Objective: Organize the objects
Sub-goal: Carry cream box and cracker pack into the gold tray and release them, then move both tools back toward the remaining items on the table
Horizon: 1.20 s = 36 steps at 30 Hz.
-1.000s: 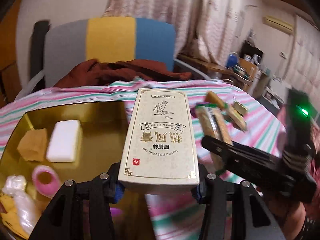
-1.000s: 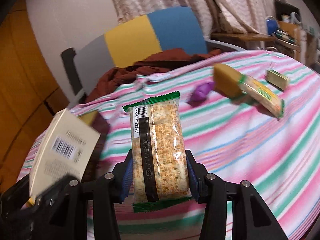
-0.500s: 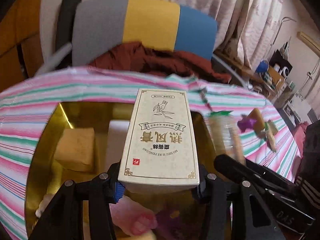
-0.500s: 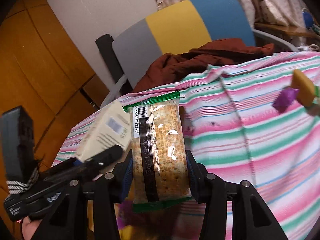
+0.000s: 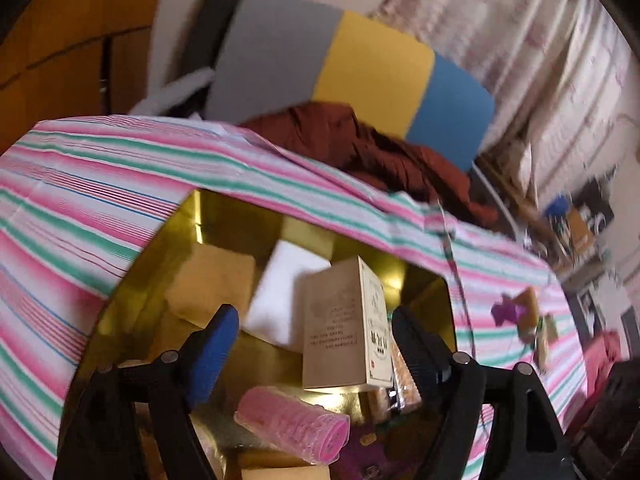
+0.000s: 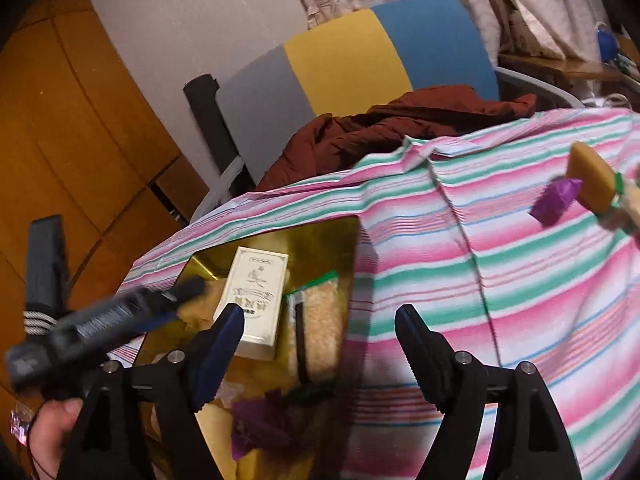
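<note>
Both your claws, left (image 5: 312, 344) and right (image 6: 320, 340), have just been opening – nothing between either's jaws. The box (image 6: 256, 300) tilts below them in the tin (image 5: 160, 280) – it may topple onto the crackers (image 6: 320, 320) alongside.

This is a room in a home. A table carries a cloth with pink, green and white stripes (image 6: 500, 264). Behind it stands a chair with a grey, yellow and blue back (image 6: 360, 56), a crumpled brown garment (image 6: 400, 124), patterned pale curtains (image 5: 520, 52) and orange-brown wooden panels (image 6: 72, 128).
</note>
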Each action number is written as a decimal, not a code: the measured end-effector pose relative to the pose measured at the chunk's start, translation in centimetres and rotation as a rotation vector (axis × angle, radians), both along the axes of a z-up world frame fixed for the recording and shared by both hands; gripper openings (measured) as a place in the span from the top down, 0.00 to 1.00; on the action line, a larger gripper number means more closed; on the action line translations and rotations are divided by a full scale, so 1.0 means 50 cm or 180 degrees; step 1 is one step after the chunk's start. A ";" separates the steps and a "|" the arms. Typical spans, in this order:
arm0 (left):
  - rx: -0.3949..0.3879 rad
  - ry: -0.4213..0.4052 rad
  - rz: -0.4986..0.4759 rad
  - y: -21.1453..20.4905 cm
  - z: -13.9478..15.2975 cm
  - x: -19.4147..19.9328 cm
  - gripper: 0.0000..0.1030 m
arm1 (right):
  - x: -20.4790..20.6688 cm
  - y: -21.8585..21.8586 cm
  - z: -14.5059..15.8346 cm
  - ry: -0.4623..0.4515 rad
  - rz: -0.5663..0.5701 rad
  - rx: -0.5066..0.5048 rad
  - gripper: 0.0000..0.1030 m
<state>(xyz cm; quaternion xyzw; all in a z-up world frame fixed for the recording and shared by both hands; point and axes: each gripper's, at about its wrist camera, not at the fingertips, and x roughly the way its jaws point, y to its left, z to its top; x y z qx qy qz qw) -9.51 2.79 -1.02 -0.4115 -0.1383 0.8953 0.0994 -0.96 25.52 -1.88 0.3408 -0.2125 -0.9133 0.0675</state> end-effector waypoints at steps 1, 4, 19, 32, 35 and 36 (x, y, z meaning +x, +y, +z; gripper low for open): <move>0.0032 0.0035 0.0055 -0.006 0.005 0.004 0.22 | 0.003 0.007 -0.003 -0.0007 -0.0023 -0.0022 0.22; 0.0131 0.0134 0.0167 -0.023 0.017 0.023 0.22 | 0.013 0.021 -0.011 -0.0040 -0.0087 -0.0063 0.22; 0.0057 0.0259 -0.0686 0.116 0.026 0.110 0.21 | 0.035 0.060 -0.018 -0.0058 -0.0217 -0.0051 0.22; -0.0250 0.0179 -0.1549 0.272 0.000 0.193 0.21 | 0.074 0.199 -0.037 -0.0141 -0.0617 0.0131 0.22; -0.0304 0.0128 -0.1704 0.297 -0.009 0.208 0.21 | 0.081 0.248 -0.051 -0.0225 -0.0726 0.0181 0.22; -0.0317 0.0110 -0.1764 0.307 -0.014 0.214 0.21 | 0.083 0.259 -0.055 -0.0247 -0.0744 0.0192 0.22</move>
